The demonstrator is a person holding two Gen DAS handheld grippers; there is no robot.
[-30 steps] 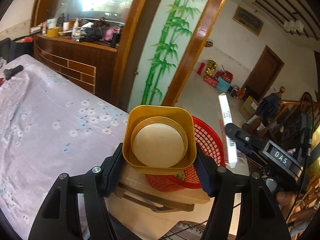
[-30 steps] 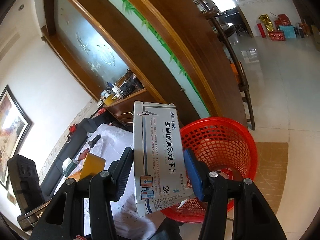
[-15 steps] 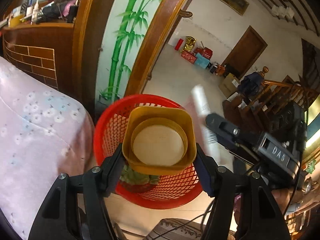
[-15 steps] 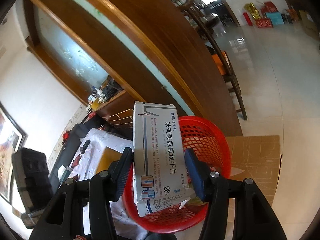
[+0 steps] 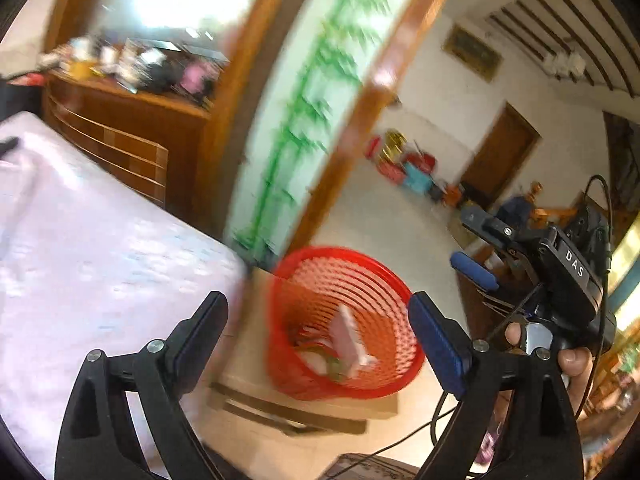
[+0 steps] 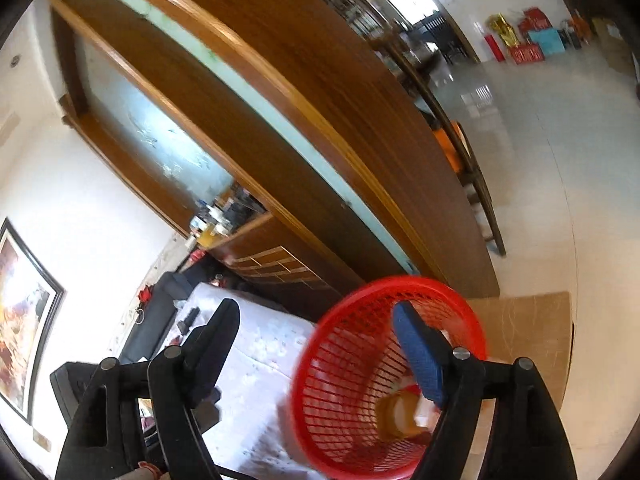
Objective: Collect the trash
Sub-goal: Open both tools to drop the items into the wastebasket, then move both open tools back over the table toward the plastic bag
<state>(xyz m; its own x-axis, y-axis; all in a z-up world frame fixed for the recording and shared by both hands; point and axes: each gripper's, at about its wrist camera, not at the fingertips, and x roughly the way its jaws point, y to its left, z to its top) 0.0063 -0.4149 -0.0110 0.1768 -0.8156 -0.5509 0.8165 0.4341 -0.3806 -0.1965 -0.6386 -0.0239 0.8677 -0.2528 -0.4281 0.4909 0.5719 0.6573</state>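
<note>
Trash lay inside the round red plastic mesh basket [image 5: 344, 324], which stood on a pale wooden platform [image 5: 320, 404] just beside the bed with the pale floral sheet [image 5: 80, 240]. In the left wrist view a flat white carton [image 5: 350, 338] leaned among other scraps at the bottom; in the right wrist view a yellow plastic tub [image 6: 400, 416] rested low in the same basket. Both views were blurred, so the smaller scraps could not be told apart.

The left gripper [image 5: 318, 332] had its jaws spread wide, having just been opening, with nothing between the pads. The right gripper [image 6: 316, 336] likewise had just been opening and stood wide and empty, its blue pad [image 6: 416, 356] showing over the basket's mouth. The person's right hand [image 5: 568, 364] gripped that tool's handle at the edge of the left view.

The step in hand looked like the release: both pieces dropped, both claws free above the basket. The next move would probably call for drawing both tools clear of the rim without knocking the light basket, then turning toward the bed, where a small dark object [image 6: 190, 318] lay on the sheet, to look for more litter.
</note>
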